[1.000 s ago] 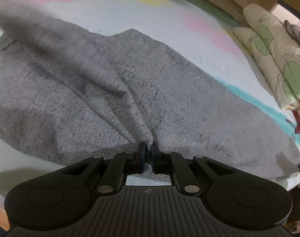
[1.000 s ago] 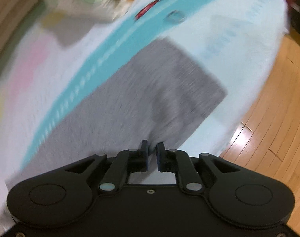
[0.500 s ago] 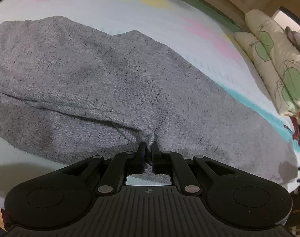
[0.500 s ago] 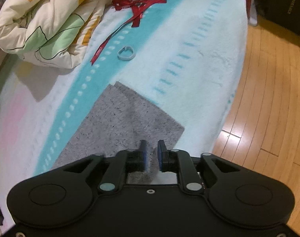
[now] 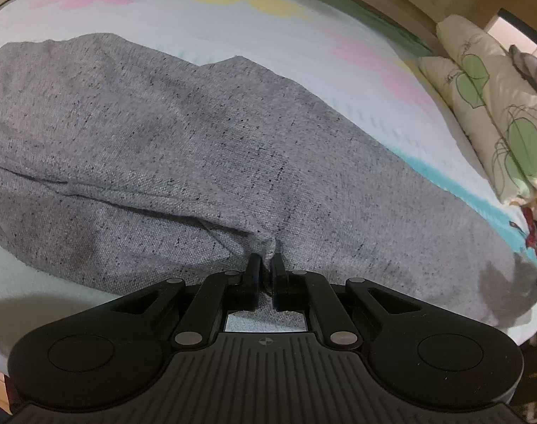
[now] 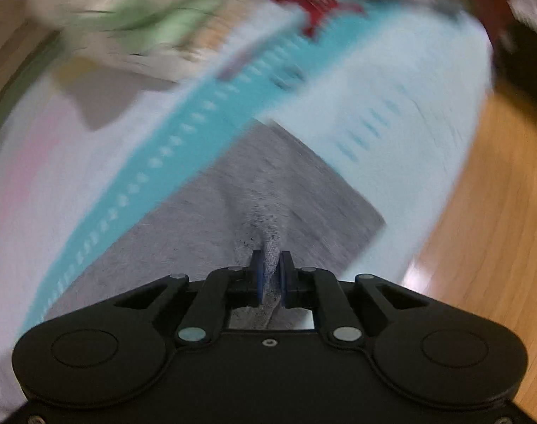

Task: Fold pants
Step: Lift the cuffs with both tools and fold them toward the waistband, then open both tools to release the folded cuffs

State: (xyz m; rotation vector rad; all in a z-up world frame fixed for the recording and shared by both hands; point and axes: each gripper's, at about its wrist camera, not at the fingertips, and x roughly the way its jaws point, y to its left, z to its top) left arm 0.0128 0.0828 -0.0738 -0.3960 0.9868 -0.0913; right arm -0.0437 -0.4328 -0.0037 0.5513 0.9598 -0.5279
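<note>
My grey pants (image 5: 204, 162) lie flat on the bed sheet (image 5: 303, 35), long axis running from nine o'clock toward four in my left view. My left gripper (image 5: 264, 265) is pinched tight on a bunched fold at their near edge. My right gripper (image 6: 272, 265) has just been closing and now pinches a raised ridge of the cloth near the hem corner at three o'clock. Open sheet lies beyond at twelve; wooden floor (image 6: 487, 212) drops off at three.
</note>
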